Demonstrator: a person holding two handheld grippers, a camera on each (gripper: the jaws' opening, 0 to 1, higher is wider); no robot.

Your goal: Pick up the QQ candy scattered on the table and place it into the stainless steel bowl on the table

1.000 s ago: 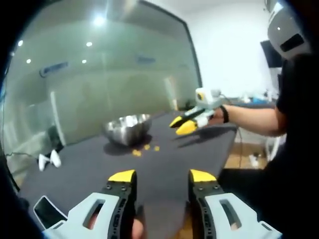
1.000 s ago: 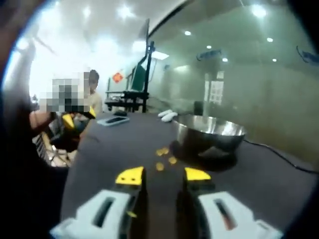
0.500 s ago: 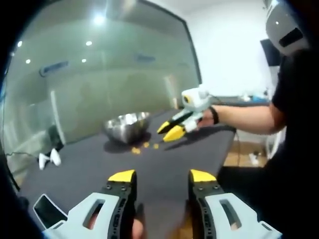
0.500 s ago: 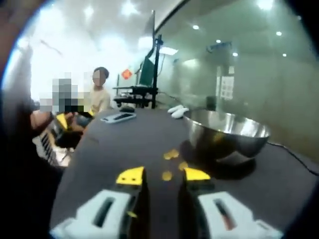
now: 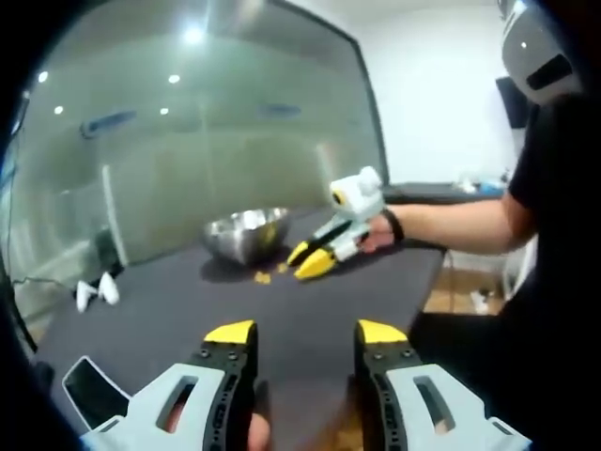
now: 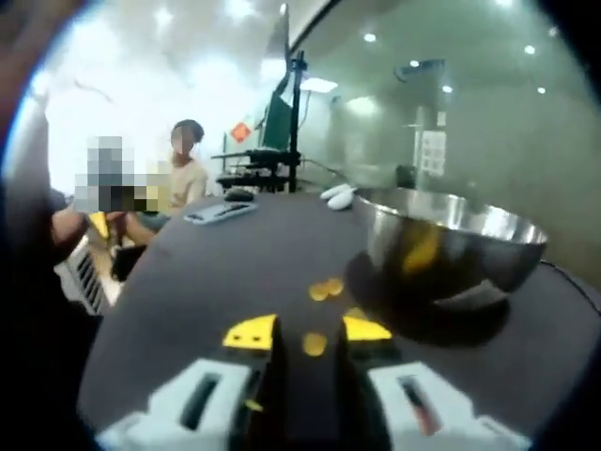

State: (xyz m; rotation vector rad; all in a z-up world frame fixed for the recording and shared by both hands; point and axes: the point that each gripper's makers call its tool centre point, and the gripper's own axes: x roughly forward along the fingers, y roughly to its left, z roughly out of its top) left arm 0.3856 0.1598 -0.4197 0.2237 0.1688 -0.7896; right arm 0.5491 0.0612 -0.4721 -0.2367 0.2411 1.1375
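Note:
The stainless steel bowl (image 5: 249,232) (image 6: 451,244) stands on the dark table (image 5: 310,301). Small yellow QQ candies (image 5: 263,276) lie just in front of it. My right gripper (image 5: 308,259) (image 6: 310,331) is low over them, jaws open, with one candy (image 6: 315,344) lying between its yellow tips and two more candies (image 6: 326,288) just ahead. My left gripper (image 5: 305,333) hangs open and holds nothing at the near table edge, well back from the bowl.
A phone (image 5: 89,390) (image 6: 218,212) and two white objects (image 5: 94,293) (image 6: 336,194) lie at the table's far side from the right gripper. A glass wall runs behind the bowl. A person (image 6: 188,174) sits in the background.
The right gripper has moved forward and down toward the candies, so one candy now lies between its tips and the bowl looms larger. The left gripper has hardly moved.

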